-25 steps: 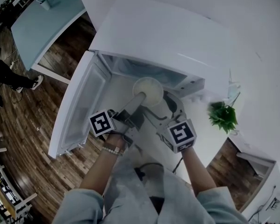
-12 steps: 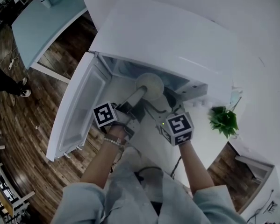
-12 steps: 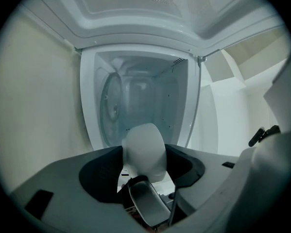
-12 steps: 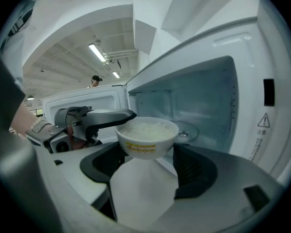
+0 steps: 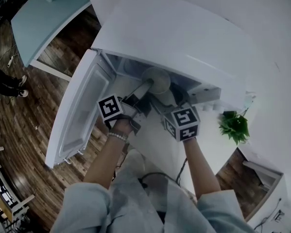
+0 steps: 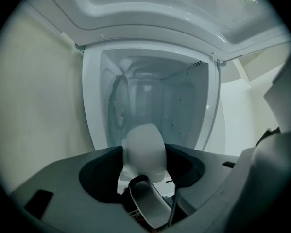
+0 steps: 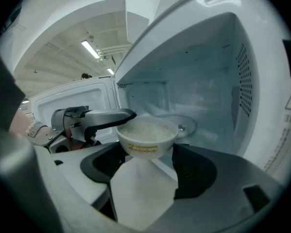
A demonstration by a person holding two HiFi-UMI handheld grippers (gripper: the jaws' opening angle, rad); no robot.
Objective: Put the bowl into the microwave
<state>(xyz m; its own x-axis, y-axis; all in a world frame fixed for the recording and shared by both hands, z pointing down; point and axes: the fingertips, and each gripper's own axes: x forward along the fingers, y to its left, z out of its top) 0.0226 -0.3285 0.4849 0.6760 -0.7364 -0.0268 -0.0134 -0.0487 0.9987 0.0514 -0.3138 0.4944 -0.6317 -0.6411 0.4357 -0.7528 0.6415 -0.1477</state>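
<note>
Bowl (image 7: 147, 137) is at the microwave (image 5: 184, 38) mouth, held up off the cavity floor, not set down. White rice-looking fill, yellow label on the near side. Glass turntable (image 7: 181, 125) sits just beyond it, farther in, apart from the bowl.

L gripper (image 5: 144, 87): comes in from the left and is clamped on the bowl's left rim. Right gripper view shows its dark finger tip hooked over the rim edge. Left gripper view looks straight into the cavity, rolled sideways, w/ the turntable at the frame's left.

R gripper (image 7: 145, 164): jaws read as one white wedge, no gap seen. Tip is against the bowl's near underside. Can't tell if it's pinching the bowl or just propping it.

Door (image 5: 79, 110) is swung fully open to the left. Microwave sits on a white counter, w/ a small green plant (image 5: 234, 125) to its right. Wood floor (image 5: 19, 130) on the left, pale table (image 5: 43, 18) far left.
</note>
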